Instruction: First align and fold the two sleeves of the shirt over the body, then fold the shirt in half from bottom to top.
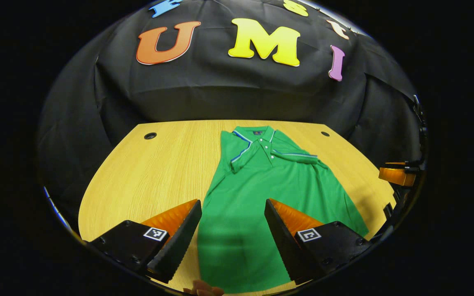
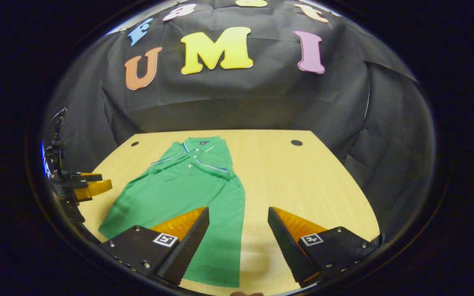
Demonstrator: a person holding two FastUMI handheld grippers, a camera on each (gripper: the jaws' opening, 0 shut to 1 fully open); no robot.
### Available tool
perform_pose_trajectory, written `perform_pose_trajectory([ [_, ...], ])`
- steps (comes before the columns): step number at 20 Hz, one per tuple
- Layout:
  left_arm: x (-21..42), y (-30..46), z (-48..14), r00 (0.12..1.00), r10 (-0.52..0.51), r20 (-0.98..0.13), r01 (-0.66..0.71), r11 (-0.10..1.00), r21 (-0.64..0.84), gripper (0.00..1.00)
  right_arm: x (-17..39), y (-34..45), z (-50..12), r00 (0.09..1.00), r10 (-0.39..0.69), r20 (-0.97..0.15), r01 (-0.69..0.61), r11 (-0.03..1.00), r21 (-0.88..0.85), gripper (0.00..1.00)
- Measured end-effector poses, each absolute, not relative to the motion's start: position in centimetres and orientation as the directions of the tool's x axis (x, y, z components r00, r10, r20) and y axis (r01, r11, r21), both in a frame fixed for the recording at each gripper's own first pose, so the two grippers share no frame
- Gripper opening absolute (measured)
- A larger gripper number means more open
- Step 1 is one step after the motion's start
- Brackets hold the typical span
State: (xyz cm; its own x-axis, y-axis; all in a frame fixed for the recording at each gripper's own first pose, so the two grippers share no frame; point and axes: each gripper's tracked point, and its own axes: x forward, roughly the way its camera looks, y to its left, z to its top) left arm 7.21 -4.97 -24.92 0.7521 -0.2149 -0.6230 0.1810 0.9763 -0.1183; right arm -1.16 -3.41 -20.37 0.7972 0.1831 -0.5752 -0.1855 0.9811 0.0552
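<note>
A green shirt (image 1: 261,193) lies flat on a pale wood desk (image 1: 154,168), both sleeves folded over its body. Left gripper (image 1: 233,230) hangs wide-jawed above its hem; right gripper (image 2: 237,236), jaws wide too, straddles its edge. Black cloth (image 2: 261,98) hangs behind.

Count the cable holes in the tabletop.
2: left hole near the far-left corner, right hole near the far-right corner, flanking the green polo shirt. More may be hidden.

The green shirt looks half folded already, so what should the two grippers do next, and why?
Probably lower both grippers to the hem. The green shirt lies flat with both sleeves folded over its chest, and the left gripper and right gripper hover above its bottom end, jaws open, holding nothing.
</note>
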Motion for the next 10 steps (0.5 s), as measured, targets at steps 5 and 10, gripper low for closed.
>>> perform_pose_trajectory([
  [5, 2.8, -4.3, -26.0, 0.728, -0.211, -0.653, 0.197, 0.976, -0.096, 0.99, -4.9, -2.6, -23.3, 0.758, 0.191, -0.624, -0.207, 0.977, 0.048, 0.92],
  [10, -1.3, -4.0, -27.7, 0.693, -0.212, -0.689, 0.206, 0.974, -0.092, 0.99, -8.1, -2.3, -26.1, 0.711, 0.193, -0.676, -0.219, 0.974, 0.047, 0.92],
])
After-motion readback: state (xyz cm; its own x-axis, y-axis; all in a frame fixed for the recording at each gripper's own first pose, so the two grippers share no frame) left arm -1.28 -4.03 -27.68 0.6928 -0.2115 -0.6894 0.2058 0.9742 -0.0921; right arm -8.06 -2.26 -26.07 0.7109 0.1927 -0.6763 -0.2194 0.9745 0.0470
